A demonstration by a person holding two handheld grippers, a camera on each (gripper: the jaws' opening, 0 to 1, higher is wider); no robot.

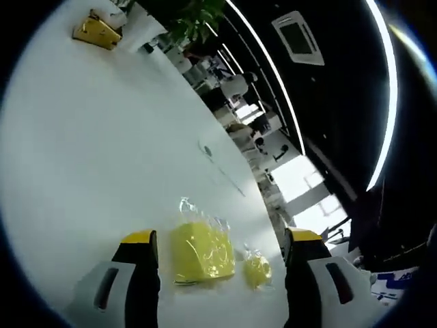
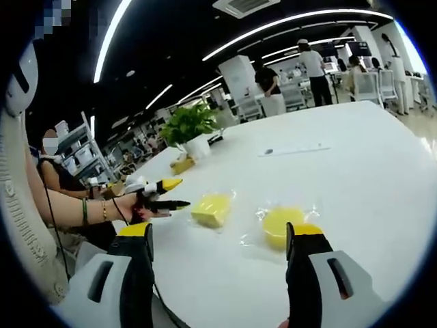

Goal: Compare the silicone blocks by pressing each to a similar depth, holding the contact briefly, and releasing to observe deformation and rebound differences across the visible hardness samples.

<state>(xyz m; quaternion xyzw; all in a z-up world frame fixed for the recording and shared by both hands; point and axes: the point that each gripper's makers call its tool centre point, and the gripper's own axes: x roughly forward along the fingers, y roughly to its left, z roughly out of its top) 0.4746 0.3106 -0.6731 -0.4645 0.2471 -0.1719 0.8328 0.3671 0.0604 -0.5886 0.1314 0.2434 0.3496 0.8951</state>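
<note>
Two yellow silicone samples lie in clear plastic wrap on the white table (image 1: 102,157). The square block (image 1: 198,251) sits between the jaws of my left gripper (image 1: 222,240), which is open and hangs above it without touching. The small round block (image 1: 257,268) lies just to its right. In the right gripper view the square block (image 2: 212,208) and the round block (image 2: 281,225) lie ahead of my open right gripper (image 2: 220,232), whose right jaw is near the round block. A hand holds the left gripper (image 2: 177,194) at the table's left edge, pointing toward the square block.
A potted plant (image 2: 188,126) in a white pot stands at the table's far end with a yellow object (image 2: 181,165) beside it, seen also as a yellow object (image 1: 97,31). A small dark mark (image 2: 269,152) lies on the table (image 2: 355,171). People and chairs stand beyond.
</note>
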